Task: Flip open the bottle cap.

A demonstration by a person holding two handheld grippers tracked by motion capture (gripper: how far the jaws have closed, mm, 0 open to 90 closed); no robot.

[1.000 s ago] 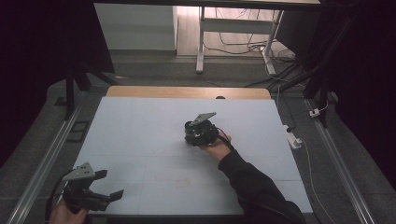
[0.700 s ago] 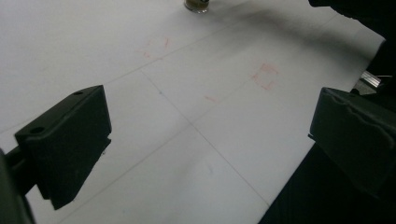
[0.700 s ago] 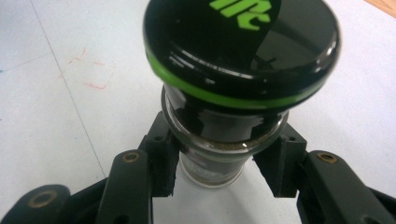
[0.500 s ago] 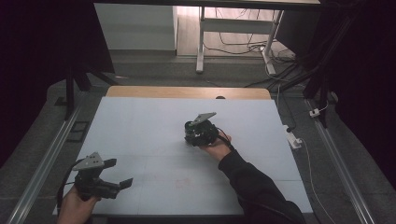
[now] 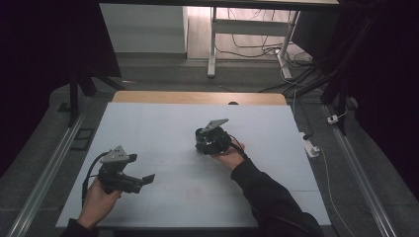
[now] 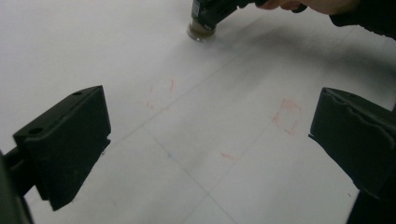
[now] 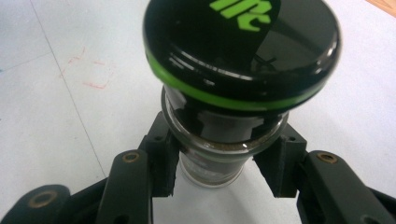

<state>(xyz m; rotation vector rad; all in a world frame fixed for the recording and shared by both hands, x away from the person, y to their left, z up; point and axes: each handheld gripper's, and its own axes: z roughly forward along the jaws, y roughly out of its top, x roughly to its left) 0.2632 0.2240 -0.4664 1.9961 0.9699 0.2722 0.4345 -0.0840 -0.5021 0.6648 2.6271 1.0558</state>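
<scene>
Black fingers (image 7: 161, 163) of the right gripper (image 7: 219, 163) clamp the neck of a small glass jar with a black, green-ringed lid (image 7: 240, 51), which stands near the middle of the pale white surface (image 5: 163, 128). The hold sits high, under a wide, heavy lid, so a quick lift or tilt could let smooth glass slip or swing. Well apart, the left gripper (image 6: 210, 135) hovers with its fingers spread wide and empty over faint red marks (image 6: 287, 114).
</scene>
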